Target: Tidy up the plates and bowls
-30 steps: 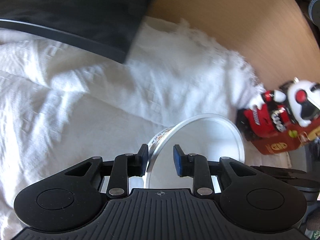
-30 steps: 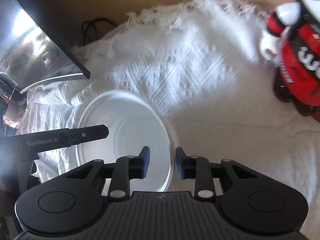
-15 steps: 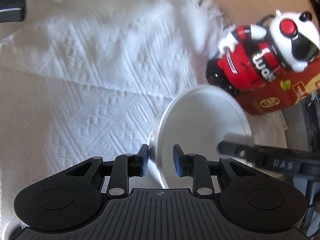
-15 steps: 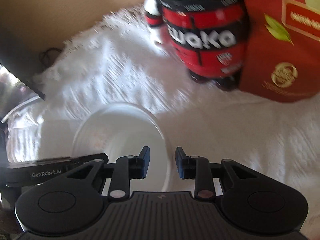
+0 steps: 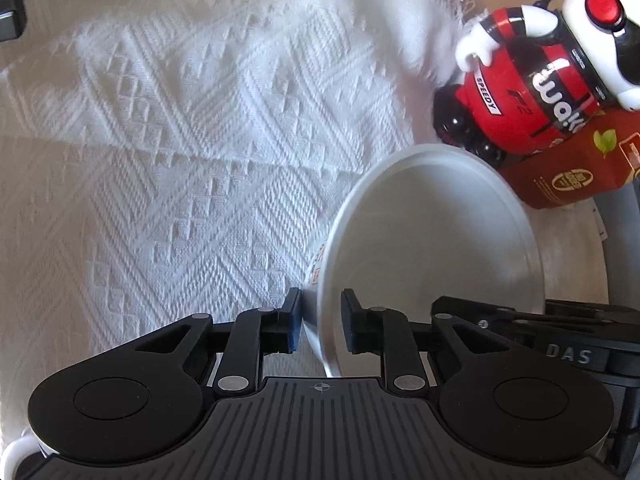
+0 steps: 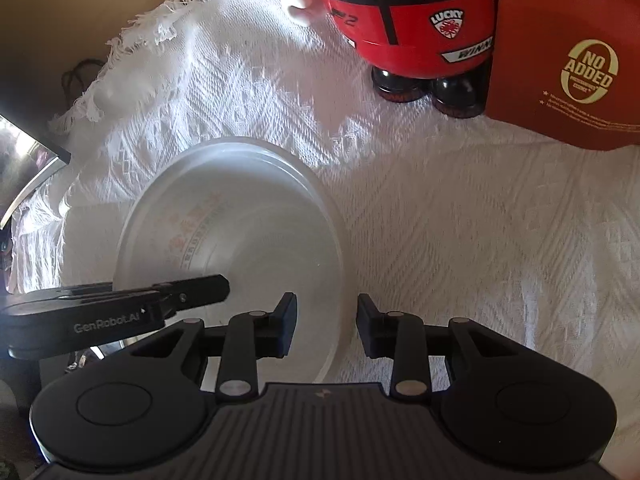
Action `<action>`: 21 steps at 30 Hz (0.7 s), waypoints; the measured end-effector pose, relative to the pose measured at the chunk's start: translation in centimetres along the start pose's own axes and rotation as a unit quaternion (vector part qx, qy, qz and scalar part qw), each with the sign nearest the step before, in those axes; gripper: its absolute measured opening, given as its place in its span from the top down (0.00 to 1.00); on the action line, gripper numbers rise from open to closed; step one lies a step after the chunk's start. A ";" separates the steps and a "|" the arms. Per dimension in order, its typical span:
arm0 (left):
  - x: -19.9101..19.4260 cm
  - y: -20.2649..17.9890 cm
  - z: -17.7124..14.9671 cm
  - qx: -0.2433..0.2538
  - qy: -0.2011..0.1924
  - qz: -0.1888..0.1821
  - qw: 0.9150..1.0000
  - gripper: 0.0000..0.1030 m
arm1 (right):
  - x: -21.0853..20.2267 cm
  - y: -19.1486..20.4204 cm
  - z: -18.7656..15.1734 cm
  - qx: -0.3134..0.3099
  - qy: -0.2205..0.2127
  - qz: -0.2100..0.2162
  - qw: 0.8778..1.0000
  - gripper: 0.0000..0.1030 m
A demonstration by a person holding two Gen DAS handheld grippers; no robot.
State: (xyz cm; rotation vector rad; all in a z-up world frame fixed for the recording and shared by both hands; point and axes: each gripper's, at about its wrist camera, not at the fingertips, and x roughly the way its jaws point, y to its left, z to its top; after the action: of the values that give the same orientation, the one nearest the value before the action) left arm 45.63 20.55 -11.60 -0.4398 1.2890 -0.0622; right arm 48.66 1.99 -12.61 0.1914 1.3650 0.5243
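Observation:
A white bowl [image 5: 432,232] with a printed band on its outside hangs tilted just above the cloth. My left gripper [image 5: 320,326] has the bowl's left rim between its pads, and its jaws are closing on it. My right gripper [image 6: 327,326] grips the opposite rim of the same bowl [image 6: 240,220], with its jaws starting to open. One finger of the left gripper [image 6: 192,292] reaches in over the bowl's edge in the right wrist view. A pale grey round surface [image 5: 576,248], possibly a plate, lies under the bowl's right side.
A white woven cloth [image 5: 200,160] covers the table. A red and white toy figure [image 5: 520,92] and a red box [image 5: 572,176] stand just past the bowl. In the right wrist view a dark screen edge [image 6: 24,152] shows at the left.
Both grippers carried the bowl across the cloth toward the toy and the box, and lower. The left jaws have narrowed and the right jaws have widened a little.

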 end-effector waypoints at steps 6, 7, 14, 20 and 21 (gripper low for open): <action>-4.9 -0.3 -0.2 -0.025 -0.064 -0.051 0.996 0.78 | -3.5 -0.1 -0.2 0.008 -0.038 0.023 0.999 0.72; -6.0 -0.6 -0.3 -0.023 -0.077 -0.055 0.995 0.78 | -4.5 0.0 -0.3 0.007 -0.049 0.026 0.998 0.72; -12.4 -3.3 -2.5 0.001 -0.110 -0.065 0.992 0.79 | -12.0 1.0 -2.7 -0.003 -0.123 0.060 0.991 0.72; -15.0 -5.4 -5.9 0.051 -0.089 -0.053 0.993 0.79 | -16.6 1.3 -6.3 -0.035 -0.134 0.062 0.988 0.72; -15.3 -5.6 -6.6 0.057 -0.083 -0.052 0.994 0.79 | -17.1 1.3 -7.0 -0.040 -0.132 0.060 0.989 0.72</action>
State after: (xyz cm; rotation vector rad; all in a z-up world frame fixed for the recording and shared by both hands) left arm 36.15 17.91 2.94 -0.4058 1.0935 -0.1824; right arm 39.72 -6.00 1.47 0.2678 1.0779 0.6301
